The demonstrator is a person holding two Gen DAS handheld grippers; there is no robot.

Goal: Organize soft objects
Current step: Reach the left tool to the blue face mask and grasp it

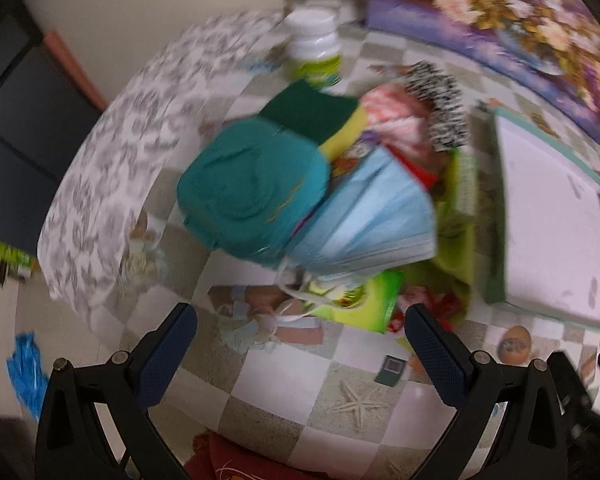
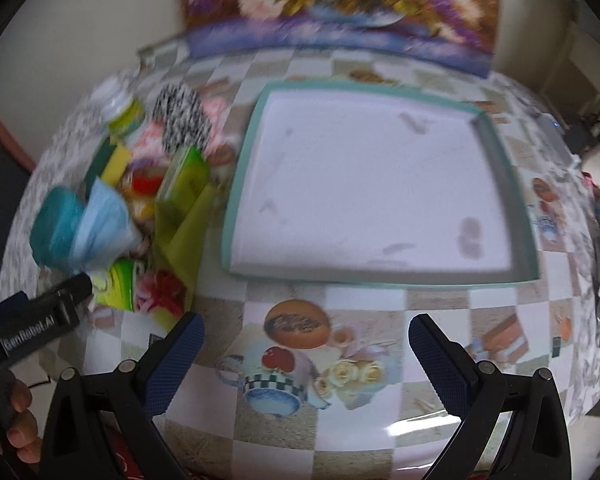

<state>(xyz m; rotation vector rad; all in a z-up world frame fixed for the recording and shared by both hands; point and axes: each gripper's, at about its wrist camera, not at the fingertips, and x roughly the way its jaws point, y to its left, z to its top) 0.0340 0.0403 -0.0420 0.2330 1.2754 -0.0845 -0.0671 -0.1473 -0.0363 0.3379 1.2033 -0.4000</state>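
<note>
Both grippers gape wide and empty. The left gripper [image 1: 300,332] hangs just short of the pile [image 1: 320,184]; the right gripper [image 2: 306,344] faces the tray [image 2: 380,276], pile [image 2: 140,208] to its left.

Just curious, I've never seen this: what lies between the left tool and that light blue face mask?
In the left wrist view, only the mask's white ear loops and checkered tablecloth lie between the open left tool and the face mask.

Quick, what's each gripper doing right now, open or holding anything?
Left gripper: open, holding nothing, facing the pile of soft things.
Right gripper: open, holding nothing.
</note>
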